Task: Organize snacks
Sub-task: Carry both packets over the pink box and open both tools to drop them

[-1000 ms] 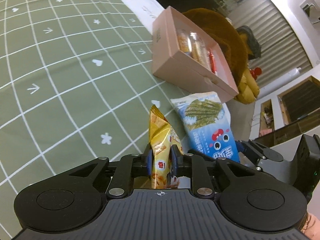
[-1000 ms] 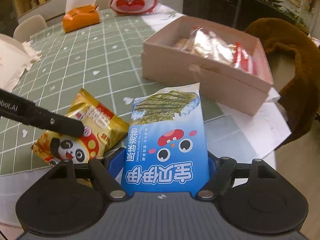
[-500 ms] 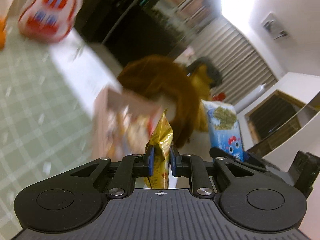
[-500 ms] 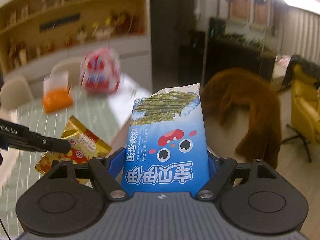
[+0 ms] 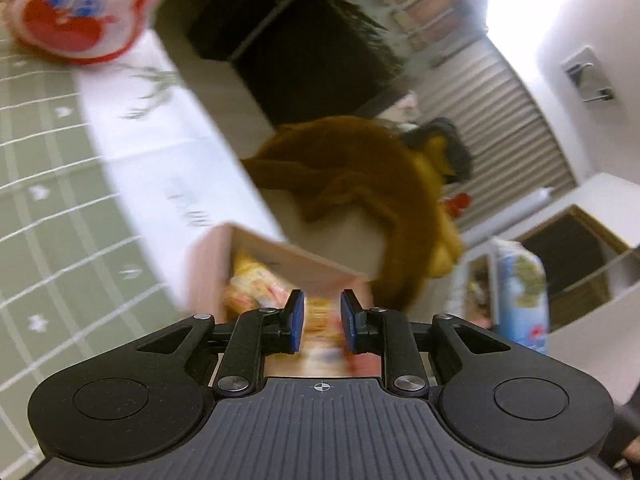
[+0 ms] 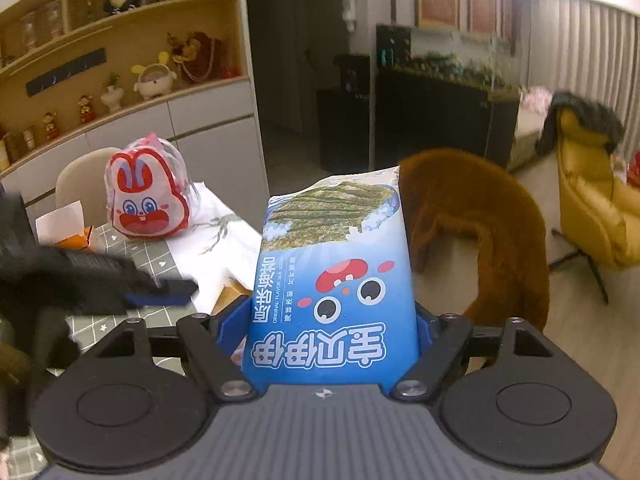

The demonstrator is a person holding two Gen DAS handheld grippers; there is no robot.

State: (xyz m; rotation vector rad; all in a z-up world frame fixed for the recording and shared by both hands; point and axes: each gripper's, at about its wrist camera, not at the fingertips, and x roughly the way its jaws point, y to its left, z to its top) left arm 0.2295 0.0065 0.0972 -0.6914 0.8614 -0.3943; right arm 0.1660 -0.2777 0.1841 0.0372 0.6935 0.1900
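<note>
Right wrist: right hand-held gripper [image 6: 332,340] pinching seaweed pack [image 6: 334,280]; left hand-held gripper [image 5: 320,320] opening, nothing gripped; green grid tablecloth [image 5: 48,208], shelves [image 6: 120,40] behind.

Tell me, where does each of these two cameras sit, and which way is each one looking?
Left wrist: sits on the left gripper, facing down at the pink box; its jaws are opening, and blur hides whether anything is between them.
Right wrist: sits on the right gripper, facing the room past the seaweed packet it grips; the left gripper shows at left.
Shared: rabbit bag, brown furry chair, seaweed packet.
</note>
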